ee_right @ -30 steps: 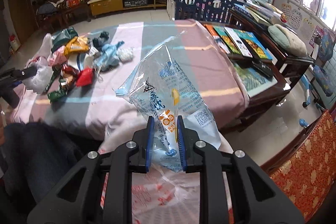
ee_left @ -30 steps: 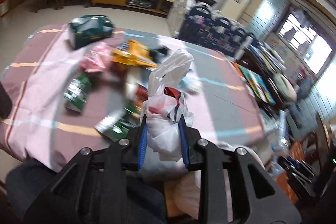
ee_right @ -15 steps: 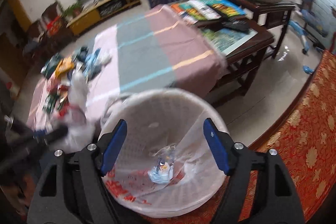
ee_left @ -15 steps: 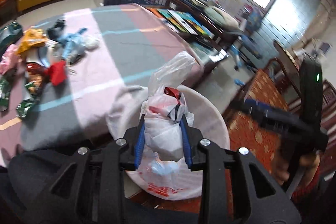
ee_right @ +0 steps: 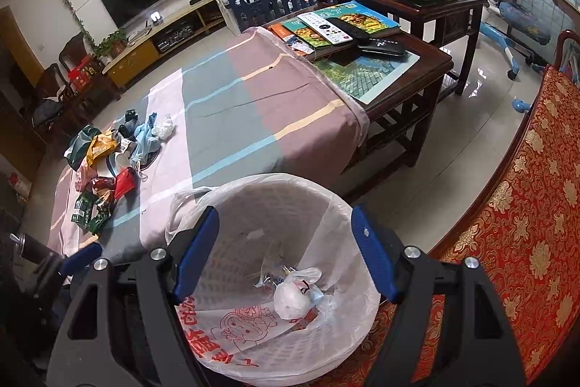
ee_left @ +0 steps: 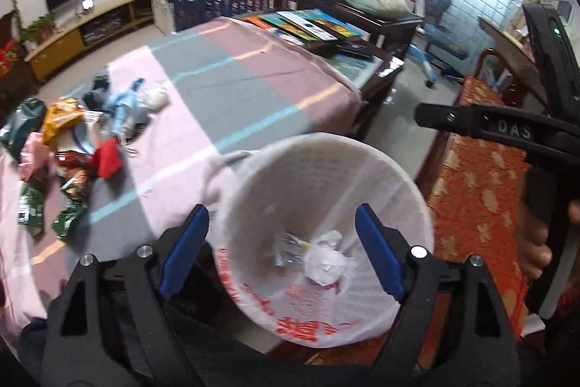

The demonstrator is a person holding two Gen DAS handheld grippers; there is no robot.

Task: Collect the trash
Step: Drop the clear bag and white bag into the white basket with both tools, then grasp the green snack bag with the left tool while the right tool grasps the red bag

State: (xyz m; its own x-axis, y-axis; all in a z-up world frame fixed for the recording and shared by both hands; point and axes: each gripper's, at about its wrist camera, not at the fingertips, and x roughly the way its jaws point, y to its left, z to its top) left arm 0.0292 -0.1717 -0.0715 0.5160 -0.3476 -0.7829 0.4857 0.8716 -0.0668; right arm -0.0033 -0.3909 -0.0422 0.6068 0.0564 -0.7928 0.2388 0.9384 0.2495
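While binned, bag (ee_left: 328, 262) below tongs (ee_left: 281, 252).

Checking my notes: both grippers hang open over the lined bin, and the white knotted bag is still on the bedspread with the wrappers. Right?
Not quite. The right wrist view shows the white knotted bag lying inside the lined bin, not on the bedspread.

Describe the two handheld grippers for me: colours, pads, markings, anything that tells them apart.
Both look alike: the left gripper and right gripper have black angular frames, blue finger pads and silver bolts. From the left camera, the right gripper's side shows raised letters "DAS" and a small green light.
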